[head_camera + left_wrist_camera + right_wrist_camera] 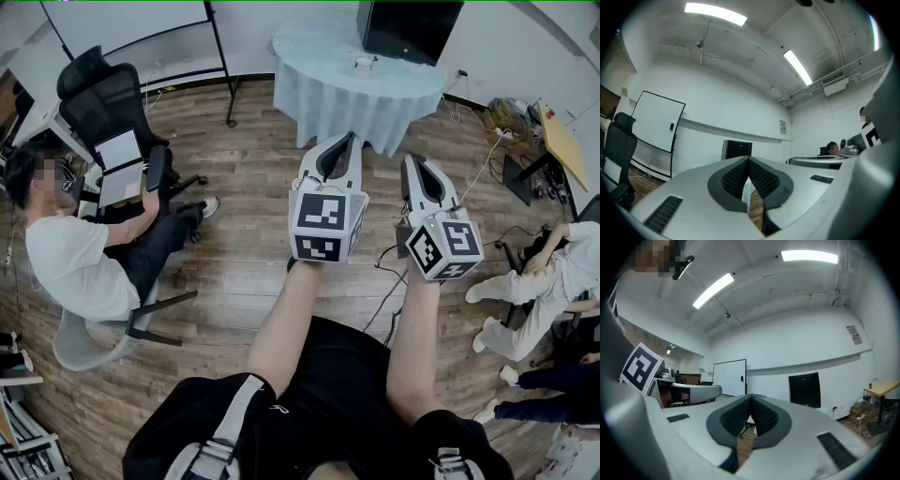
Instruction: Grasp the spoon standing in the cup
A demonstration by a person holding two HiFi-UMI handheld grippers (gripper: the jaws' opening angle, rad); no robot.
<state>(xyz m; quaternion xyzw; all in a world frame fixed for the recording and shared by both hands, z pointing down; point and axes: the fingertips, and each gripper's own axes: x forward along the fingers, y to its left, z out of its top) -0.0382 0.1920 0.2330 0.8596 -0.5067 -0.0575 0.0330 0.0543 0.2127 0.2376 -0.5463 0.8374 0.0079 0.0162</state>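
Well short of the round surface (pixel 323 58), left gripper (pixel 348 139) and right gripper (pixel 413 161) were both shut and empty, so reaching in like that would've likely knocked the spoon.

2 tools (pixel 351 137) (pixel 411 159), 1 tbl (pixel 356 105), 1 whiteboard (pixel 131 22)

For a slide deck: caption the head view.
Left gripper and right gripper, both shut, held level toward a cloth-draped round table.

I can read no word or number anywhere. The cube (pixel 323 223) on my left gripper (pixel 342 141) and the cube (pixel 445 248) on my right gripper (pixel 412 161) carry only black-and-white square patterns. The notice (pixel 783 126) on the far wall (pixel 740 108) is too small to read.
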